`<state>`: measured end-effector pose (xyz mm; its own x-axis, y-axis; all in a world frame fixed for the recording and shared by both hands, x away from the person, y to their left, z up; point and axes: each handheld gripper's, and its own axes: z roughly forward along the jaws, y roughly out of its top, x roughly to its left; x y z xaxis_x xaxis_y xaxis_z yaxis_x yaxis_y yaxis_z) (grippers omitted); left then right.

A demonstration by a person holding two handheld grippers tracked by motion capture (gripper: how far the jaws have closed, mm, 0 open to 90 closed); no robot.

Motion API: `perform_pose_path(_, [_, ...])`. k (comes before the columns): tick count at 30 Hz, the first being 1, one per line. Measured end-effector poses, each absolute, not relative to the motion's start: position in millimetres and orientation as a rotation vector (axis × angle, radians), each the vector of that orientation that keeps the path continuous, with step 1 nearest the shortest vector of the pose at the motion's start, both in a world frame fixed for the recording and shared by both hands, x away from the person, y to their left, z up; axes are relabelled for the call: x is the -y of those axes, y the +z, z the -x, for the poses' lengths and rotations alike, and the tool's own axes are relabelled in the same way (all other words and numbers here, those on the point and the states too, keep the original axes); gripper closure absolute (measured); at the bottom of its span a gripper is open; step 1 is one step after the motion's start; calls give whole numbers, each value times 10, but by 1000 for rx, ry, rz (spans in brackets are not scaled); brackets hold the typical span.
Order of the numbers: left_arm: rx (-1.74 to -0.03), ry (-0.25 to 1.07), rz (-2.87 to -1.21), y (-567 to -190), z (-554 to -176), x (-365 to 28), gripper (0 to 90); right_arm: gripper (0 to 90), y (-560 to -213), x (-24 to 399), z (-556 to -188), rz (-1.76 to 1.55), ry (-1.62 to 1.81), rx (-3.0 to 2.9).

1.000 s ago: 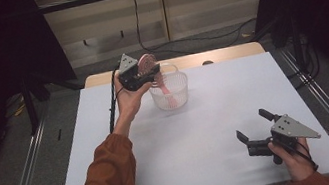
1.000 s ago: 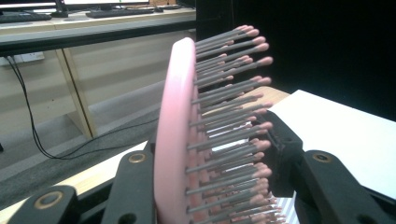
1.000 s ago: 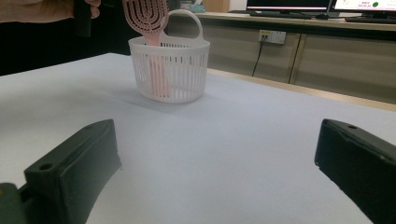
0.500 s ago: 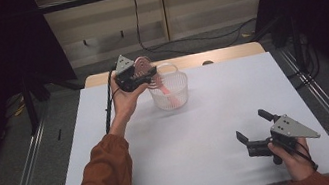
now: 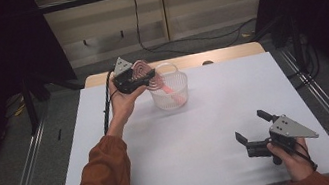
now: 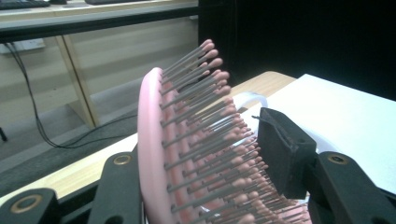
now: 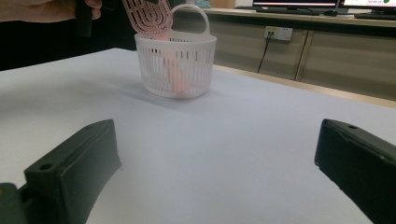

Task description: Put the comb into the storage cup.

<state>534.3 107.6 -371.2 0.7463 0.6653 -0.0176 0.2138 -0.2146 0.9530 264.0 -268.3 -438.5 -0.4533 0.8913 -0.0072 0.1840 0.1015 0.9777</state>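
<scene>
We see the left gripper [image 5: 142,78] raised over the far-left part of the white table [image 5: 214,160], with the head of a pink hairbrush [image 5: 146,71] between its jaws. In the left gripper view the brush [image 6: 187,154] stands on edge: its pink back lies against the left jaw, and its bristles point toward the right jaw, whose pad meets the bristle tips. The jaws have just been opening a little, at a narrow gap, and we cannot tell whether they press on the brush. Its handle slants down into the white slatted basket [image 5: 169,89], just beside the gripper. The right gripper [image 5: 255,133] rests well apart, near the table's near-right corner, jaws wide with nothing between them. From it we look across at the basket [image 7: 175,65].
</scene>
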Motion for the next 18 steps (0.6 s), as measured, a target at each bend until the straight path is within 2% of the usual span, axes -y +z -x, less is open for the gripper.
perform_pose_path(13, [-688,466,-1788,-3750,-5319,-1084,468,0,-4388,2683,-2642,-1058,1395,-1742])
perform_pose_path(18, [-687,479,-1786,-3748,-5319,-1093,432,0,-4388,2683,-2642,-1055,1395,-1745])
